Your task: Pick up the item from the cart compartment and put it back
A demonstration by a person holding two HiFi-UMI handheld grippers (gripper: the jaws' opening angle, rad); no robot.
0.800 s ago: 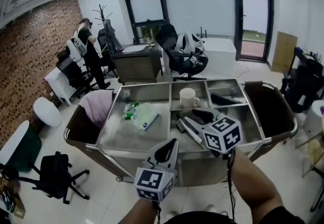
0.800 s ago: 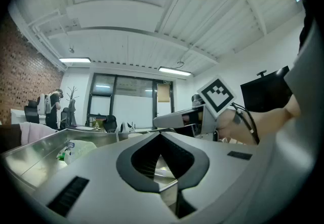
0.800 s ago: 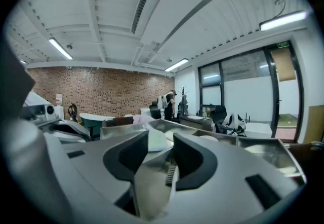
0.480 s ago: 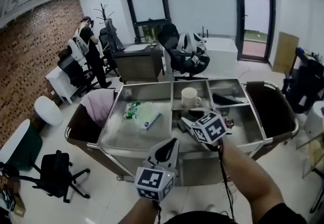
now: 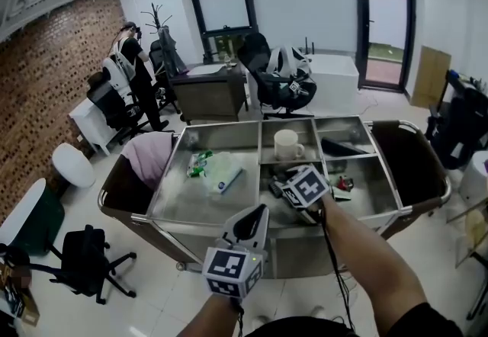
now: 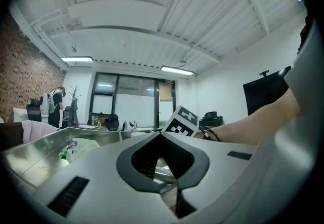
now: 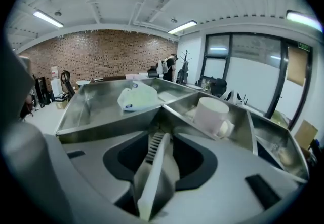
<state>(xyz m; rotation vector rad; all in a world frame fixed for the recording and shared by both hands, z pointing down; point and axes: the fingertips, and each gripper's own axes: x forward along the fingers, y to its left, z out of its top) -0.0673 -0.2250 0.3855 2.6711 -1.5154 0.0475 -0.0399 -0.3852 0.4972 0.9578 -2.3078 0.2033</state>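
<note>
While my left gripper (image 5: 255,221) hangs at 6 o'clock in front of the cart (image 5: 179,202), jaws together on nothing, the right gripper (image 5: 299,183) has slid in from the front edge over the middle front compartment. Its jaws are spread wide around the white-handled brush (image 7: 156,177), not pinching yet. Brush hasn't budged, still lying in there, mug (image 5: 285,145) at 12 o'clock. Squeeze comes next, I reckon.
</note>
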